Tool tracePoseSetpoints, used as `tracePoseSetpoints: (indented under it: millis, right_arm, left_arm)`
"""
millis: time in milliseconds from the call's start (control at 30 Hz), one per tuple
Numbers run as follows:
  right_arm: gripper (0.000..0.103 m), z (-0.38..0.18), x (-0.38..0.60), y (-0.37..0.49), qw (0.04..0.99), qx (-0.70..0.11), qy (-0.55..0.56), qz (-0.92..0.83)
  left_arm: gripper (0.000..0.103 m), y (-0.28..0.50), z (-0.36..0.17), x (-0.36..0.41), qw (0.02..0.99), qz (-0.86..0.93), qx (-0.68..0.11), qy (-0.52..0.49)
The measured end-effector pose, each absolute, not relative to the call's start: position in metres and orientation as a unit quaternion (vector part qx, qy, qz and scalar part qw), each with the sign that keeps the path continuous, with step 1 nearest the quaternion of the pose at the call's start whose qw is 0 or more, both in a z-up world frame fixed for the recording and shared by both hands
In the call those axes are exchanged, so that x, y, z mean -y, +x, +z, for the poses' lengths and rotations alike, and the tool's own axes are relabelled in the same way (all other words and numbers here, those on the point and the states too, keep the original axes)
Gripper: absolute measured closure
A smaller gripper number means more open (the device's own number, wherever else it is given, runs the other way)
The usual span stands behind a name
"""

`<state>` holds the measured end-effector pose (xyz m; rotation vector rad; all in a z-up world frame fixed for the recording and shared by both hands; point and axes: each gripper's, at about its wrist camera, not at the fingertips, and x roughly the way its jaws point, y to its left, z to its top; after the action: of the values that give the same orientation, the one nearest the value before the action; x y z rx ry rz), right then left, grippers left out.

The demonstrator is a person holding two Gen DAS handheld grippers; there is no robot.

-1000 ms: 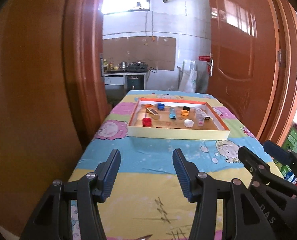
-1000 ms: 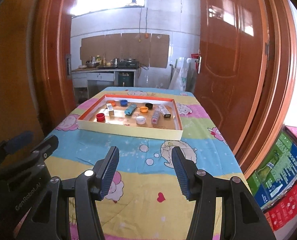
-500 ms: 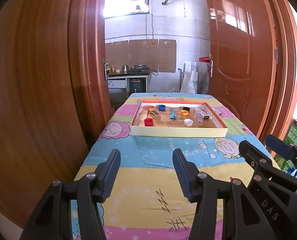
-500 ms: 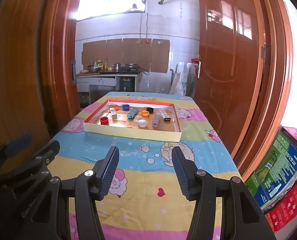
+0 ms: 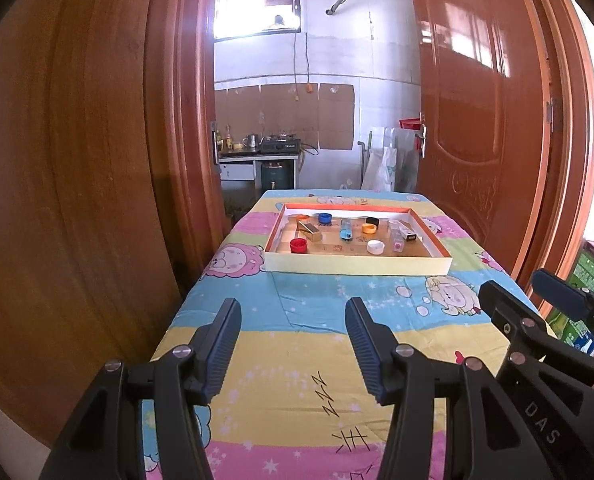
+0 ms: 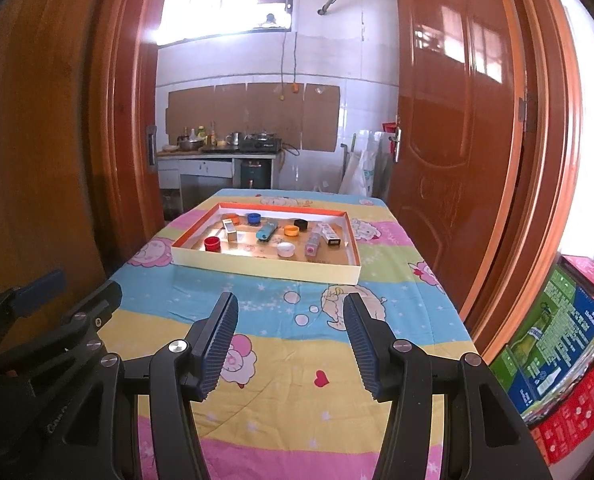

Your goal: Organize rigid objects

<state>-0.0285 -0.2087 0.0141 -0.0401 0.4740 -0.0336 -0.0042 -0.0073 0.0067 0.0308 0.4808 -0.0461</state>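
Two grippers are hanging side by side over the near end of the table, each spread wide and gripping nothing. The left gripper (image 5: 293,344) is showing only patterned cloth between its ribbed fingers (image 5: 225,344); the right gripper (image 6: 291,340) is doing the same, with the other tool edging into each view. Both are pointing along the table toward the tray, which suggests they are being held back at a distance where the whole layout can be seen, well apart from every object.

One cartoon-print tablecloth (image 5: 305,312) is covering the table beneath them.

One shallow tray (image 6: 265,268) with pale outer walls and an orange inner rim is sitting at the far half of the table, and all the small items are lying inside it, none on the cloth. Keeping them within its walls is presumably the point of the sorting.

Contents, counted:
- Six bottle caps: one red cap (image 6: 212,243), one blue cap (image 6: 254,217), one white cap (image 6: 286,249), one black cap (image 6: 301,223), and two orange, the nearer orange cap (image 6: 291,231) mid-tray and the far orange cap (image 6: 231,219) toward the back left.
- One blue lighter (image 6: 266,231) lying flat at the centre.
- One small gold box (image 6: 229,229) by the red cap.
- Two slim clear tubes at the right, the pink-ended tube (image 6: 312,245) and the dark-ended tube (image 6: 329,235), lying near each other.

Caps and long pieces are lying mixed and spaced apart, so this could be either a loose spread awaiting grouping or a finished gathering into the tray.
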Motion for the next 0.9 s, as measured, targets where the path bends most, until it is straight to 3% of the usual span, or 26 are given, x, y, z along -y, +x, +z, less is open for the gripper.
tracePoseSetpoints:
  millis: [900]
  right_arm:
    - [0.046, 0.0163, 0.2069, -0.0337, 0.972, -0.234, -0.02, -0.013]
  left_arm:
    - [0.049, -0.0101, 0.0085, 0.004, 0.971, -0.02, -0.237, 0.014]
